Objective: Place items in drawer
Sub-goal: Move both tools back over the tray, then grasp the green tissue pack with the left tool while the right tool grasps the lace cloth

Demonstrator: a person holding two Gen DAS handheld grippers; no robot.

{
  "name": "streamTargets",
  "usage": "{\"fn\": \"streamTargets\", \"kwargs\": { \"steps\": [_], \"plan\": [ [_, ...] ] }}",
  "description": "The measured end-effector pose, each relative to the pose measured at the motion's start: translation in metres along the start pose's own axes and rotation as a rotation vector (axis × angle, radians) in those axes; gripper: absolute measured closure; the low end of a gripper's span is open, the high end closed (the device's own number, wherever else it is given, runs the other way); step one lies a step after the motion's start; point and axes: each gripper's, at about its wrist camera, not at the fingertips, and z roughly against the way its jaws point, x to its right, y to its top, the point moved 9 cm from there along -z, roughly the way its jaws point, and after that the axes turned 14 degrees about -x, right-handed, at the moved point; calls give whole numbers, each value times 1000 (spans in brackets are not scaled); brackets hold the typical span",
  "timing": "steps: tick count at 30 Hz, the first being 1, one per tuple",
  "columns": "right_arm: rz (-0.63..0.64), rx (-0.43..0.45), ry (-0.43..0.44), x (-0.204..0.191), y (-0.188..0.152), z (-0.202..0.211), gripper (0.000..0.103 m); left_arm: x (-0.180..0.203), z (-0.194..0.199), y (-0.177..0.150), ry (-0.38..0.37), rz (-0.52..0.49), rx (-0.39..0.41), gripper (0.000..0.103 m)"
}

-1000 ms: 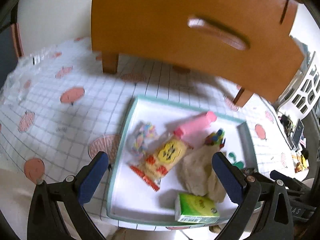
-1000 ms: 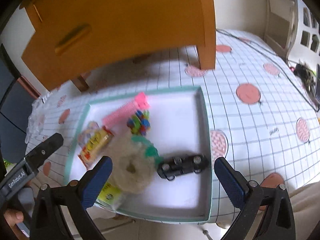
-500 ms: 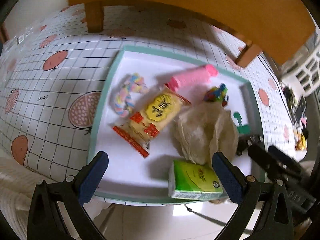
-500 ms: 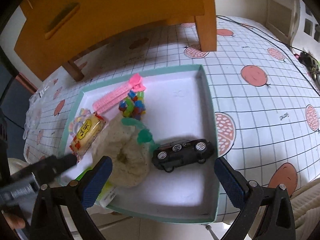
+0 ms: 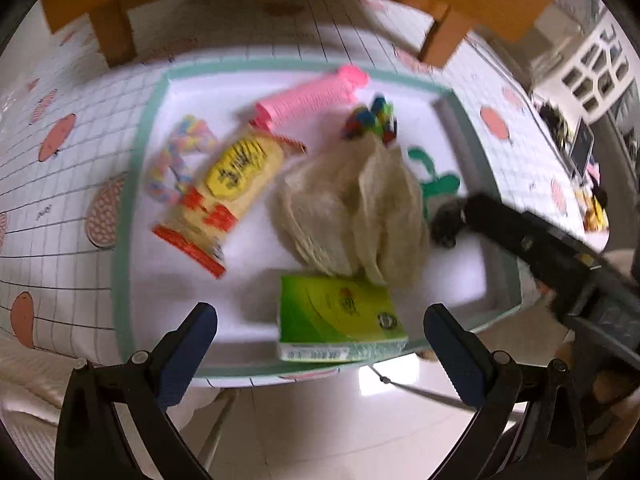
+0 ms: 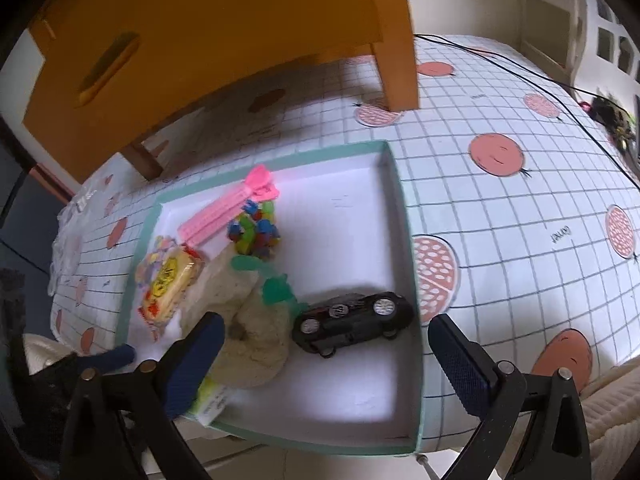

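A white tray with a green rim (image 5: pixel 132 240) (image 6: pixel 404 216) holds several items. In the left wrist view my left gripper (image 5: pixel 320 354) is open, just short of a green box (image 5: pixel 338 322) at the tray's near edge. Behind it lie a beige loofah (image 5: pixel 352 208), a yellow snack packet (image 5: pixel 228 188), a pastel rope toy (image 5: pixel 176 160), a pink comb (image 5: pixel 312 94), a colourful beaded toy (image 5: pixel 372 120) and a green hook (image 5: pixel 436 180). My right gripper (image 6: pixel 324 360) is open above a black toy car (image 6: pixel 352 322). The orange drawer unit (image 6: pixel 208 28) stands behind the tray.
The tray sits near the front edge of a table under a checked cloth with pink fruit prints (image 6: pixel 520 200). A black cable (image 6: pixel 500 64) runs across the far right. The right gripper's arm (image 5: pixel 552 252) crosses the left wrist view's right side. Pale floor (image 5: pixel 320 420) shows below.
Both grippers have come down and closer to the tray. The drawer unit has slid up out of most of the left wrist view. The green box and the toy car now sit nearer the fingers.
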Motion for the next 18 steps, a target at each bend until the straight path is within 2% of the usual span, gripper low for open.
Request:
{"fn": "streamTargets", "kwargs": {
  "steps": [3,8,16,17,18],
  "plan": [
    [30,4,26,-10,0,1,0,2,-4,-1,6,-5,-17,4],
    [53,-12,79,-22,-3,-2,4,2,-8,-2,19,-4,-31,4],
    [83,-32,102,-30,-7,-6,6,-13,-14,-6,45,51,-49,6],
    [88,-34,104,-31,-7,-7,6,-18,-13,-9,47,60,-49,8],
    [92,-36,105,-33,-8,-7,7,-21,-14,-9,47,74,-50,17]
  ]
}}
